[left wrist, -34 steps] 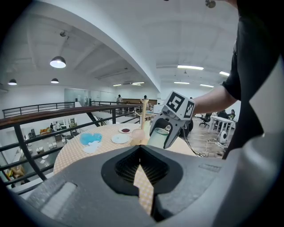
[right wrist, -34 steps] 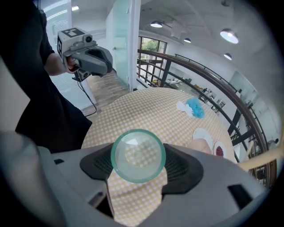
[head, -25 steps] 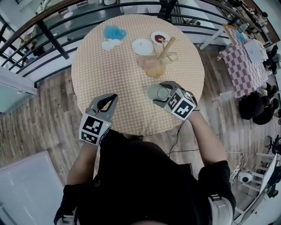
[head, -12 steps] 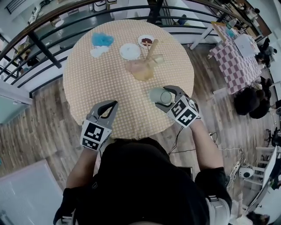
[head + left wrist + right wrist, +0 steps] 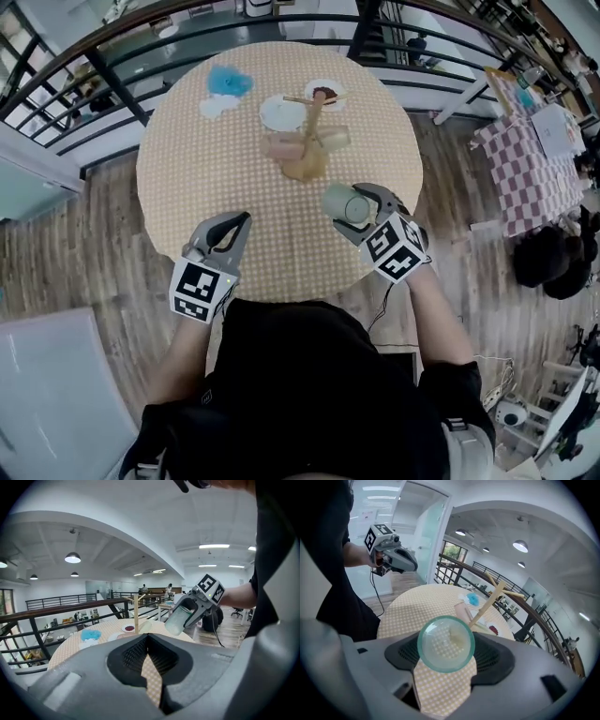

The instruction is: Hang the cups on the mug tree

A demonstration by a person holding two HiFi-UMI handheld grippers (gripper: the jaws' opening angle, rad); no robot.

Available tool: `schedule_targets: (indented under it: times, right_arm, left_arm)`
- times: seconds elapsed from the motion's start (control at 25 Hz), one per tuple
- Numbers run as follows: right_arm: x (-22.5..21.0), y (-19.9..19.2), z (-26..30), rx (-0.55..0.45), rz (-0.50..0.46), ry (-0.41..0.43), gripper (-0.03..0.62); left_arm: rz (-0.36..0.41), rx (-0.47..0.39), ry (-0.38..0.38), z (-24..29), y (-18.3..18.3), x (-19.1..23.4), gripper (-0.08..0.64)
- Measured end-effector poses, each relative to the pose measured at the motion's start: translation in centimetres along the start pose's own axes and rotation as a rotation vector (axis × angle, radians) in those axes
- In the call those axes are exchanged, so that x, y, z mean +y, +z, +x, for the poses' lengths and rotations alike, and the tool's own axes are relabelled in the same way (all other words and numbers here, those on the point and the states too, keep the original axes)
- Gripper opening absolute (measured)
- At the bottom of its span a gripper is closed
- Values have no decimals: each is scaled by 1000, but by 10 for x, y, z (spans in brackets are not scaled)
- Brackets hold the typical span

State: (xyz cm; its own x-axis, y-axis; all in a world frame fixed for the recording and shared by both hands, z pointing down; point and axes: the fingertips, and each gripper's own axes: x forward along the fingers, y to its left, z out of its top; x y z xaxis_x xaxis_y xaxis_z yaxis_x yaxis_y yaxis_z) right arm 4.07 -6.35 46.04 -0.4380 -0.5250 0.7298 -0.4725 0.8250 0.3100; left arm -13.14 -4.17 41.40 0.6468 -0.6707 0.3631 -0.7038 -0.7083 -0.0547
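A wooden mug tree (image 5: 310, 131) stands on the far half of the round table (image 5: 187, 187). A pink cup (image 5: 284, 147) and a pale cup (image 5: 336, 139) are by its foot; I cannot tell whether they hang or lie there. My right gripper (image 5: 349, 204) is shut on a pale green glass cup (image 5: 341, 202), held above the table's near right part. In the right gripper view the cup (image 5: 446, 641) sits mouth-on between the jaws, with the tree (image 5: 492, 602) beyond it. My left gripper (image 5: 232, 231) hovers shut and empty over the near left edge.
Behind the tree lie a white plate (image 5: 278, 112), a small dish with something red (image 5: 324, 92) and a blue cloth (image 5: 225, 80). A black railing (image 5: 122, 89) runs round the table's far side. Wooden floor surrounds the table.
The head view has swung. Both grippers have shifted over the near part of the table, the right one still carrying the green cup. Neither pair of jaws has changed.
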Motion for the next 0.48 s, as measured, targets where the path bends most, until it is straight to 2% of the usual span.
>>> schedule_targets:
  times: [0.2,0.48]
  right_arm:
    - [-28,8,2,-35,-44,-26,327]
    - [-46,34,7,-67,-59,-79,327]
  left_arm:
    - [-22,12,59,8,4,1,6]
    - [-1,5,66,11,17,14,6]
